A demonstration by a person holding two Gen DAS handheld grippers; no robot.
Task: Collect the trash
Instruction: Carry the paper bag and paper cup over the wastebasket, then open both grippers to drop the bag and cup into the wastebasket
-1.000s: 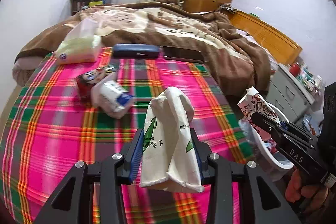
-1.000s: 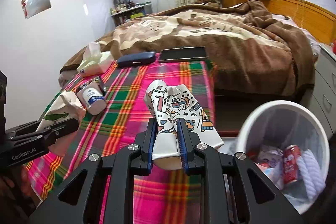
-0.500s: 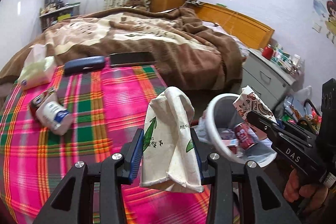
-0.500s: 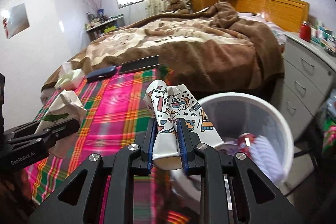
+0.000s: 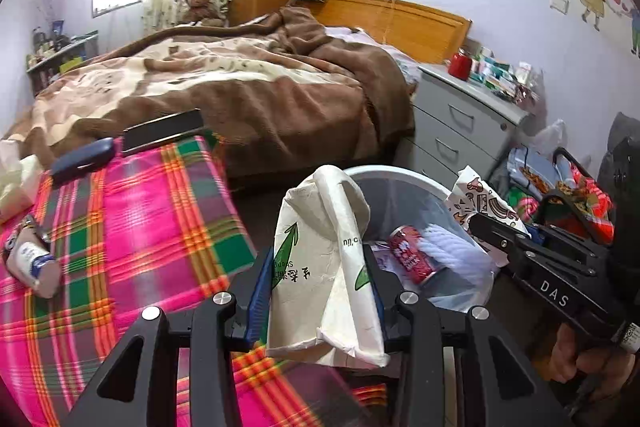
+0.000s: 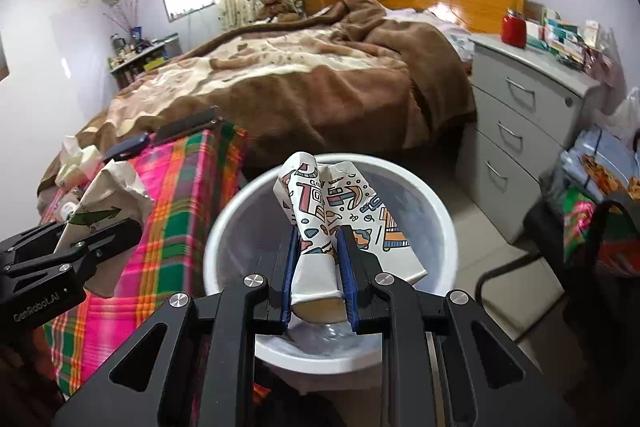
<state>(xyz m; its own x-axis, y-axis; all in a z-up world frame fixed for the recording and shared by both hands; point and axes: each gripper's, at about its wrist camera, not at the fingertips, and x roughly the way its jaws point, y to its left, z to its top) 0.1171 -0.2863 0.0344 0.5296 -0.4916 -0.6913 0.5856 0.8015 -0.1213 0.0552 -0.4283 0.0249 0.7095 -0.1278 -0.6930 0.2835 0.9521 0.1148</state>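
Here the right gripper (image 6: pixel 318 267) clamps a patterned cup (image 6: pixel 320 223) over the white bin (image 6: pixel 224 227), which holds a red can (image 5: pixel 412 255), while the left gripper (image 5: pixel 316 291) pinches a crumpled bag (image 5: pixel 324 267) beside its rim.

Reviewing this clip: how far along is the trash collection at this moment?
Done: a red can already lies in the lined white bin. In hand: the right claw grips a patterned crushed paper cup directly over the bin; the left claw grips a white crushed paper cup with green print near the bin's rim. Left: both drops, plus a small white bottle lying on the plaid cloth.
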